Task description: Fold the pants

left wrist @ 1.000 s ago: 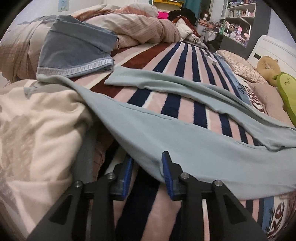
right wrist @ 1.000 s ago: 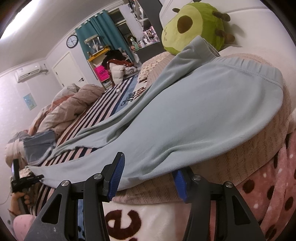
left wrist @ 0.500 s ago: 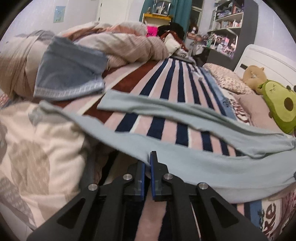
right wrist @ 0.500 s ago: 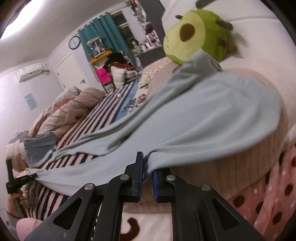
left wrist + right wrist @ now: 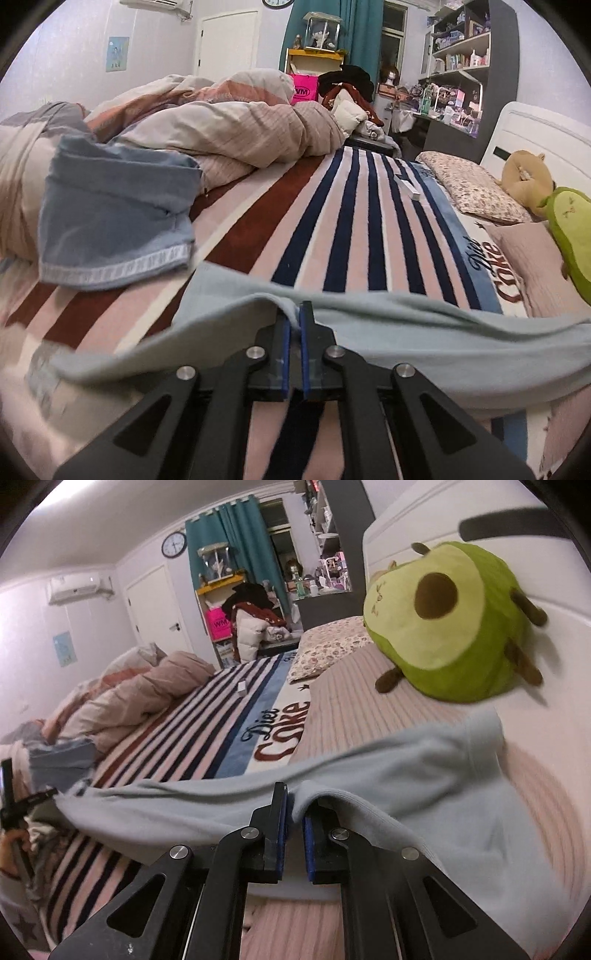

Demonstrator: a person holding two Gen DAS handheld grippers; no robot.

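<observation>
Pale blue pants lie stretched across the striped bed. My left gripper is shut on the edge of one leg and holds it lifted off the blanket. In the right wrist view the same pants drape over a pink ribbed pillow, and my right gripper is shut on their near edge at the waist end, raised. The left gripper shows far left in that view, holding the leg end.
A folded denim garment lies left on a rumpled duvet. An avocado plush sits on the pillow by the headboard. A small white box lies on the striped blanket. Shelves and clutter stand behind the bed.
Both grippers went from open around the pants' edge to shut on it, then lifted and carried the fabric forward over the bed, folding the near leg toward the far one.
</observation>
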